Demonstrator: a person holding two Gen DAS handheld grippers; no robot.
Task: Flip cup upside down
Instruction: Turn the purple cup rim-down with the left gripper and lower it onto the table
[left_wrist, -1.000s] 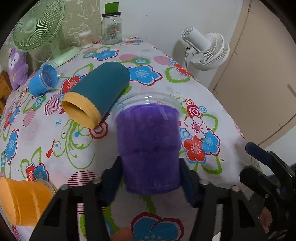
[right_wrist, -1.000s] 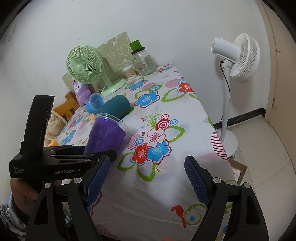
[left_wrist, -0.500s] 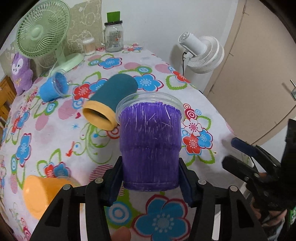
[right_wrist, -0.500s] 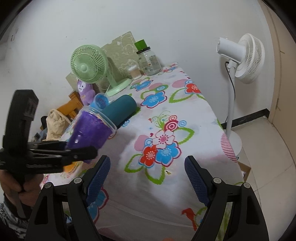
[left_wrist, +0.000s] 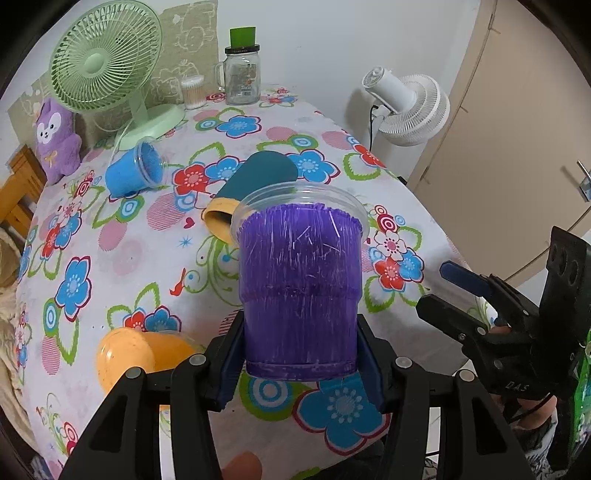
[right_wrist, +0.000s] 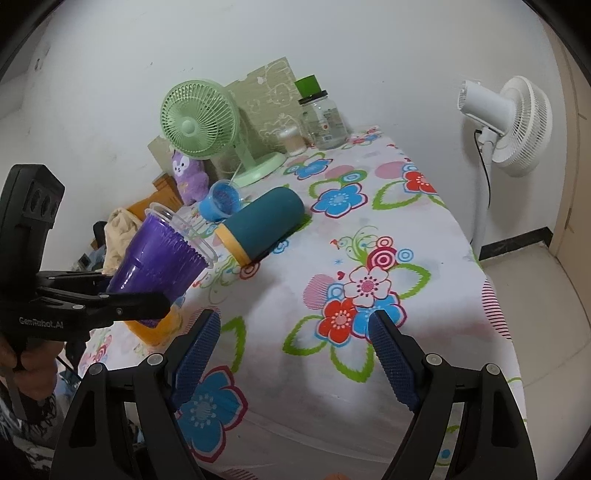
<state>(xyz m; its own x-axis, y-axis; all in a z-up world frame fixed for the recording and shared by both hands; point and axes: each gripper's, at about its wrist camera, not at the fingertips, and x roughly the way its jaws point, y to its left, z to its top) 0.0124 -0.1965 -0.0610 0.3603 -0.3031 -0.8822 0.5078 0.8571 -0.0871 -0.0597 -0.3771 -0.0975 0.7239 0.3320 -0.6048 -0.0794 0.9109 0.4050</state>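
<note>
The left gripper (left_wrist: 300, 363) is pinching the purple cup (left_wrist: 300, 284) by its lower wall, one blue pad (left_wrist: 231, 365) pressing on each side near the base. The cup is sitting between the fingers with its clear rim pointing away from the tool, and it is hanging above the floral tablecloth (left_wrist: 122, 236), clear of the surface. In the right wrist view the cup (right_wrist: 159, 262) is showing tilted, mouth aimed up and toward the far end of the table.

Just past the cup's rim a teal cup (left_wrist: 255, 184) with a yellow lip is lying on its side. Farther ahead and to the left a blue cup (left_wrist: 133, 171) is lying on its side too. Below and left of the fingers an orange cup (left_wrist: 136, 354) is resting on the cloth, close under the tool.

The right gripper (right_wrist: 295, 362) is hovering with its fingers spread wide and nothing between them, off to the right of the left tool, over the table's near edge.
</note>
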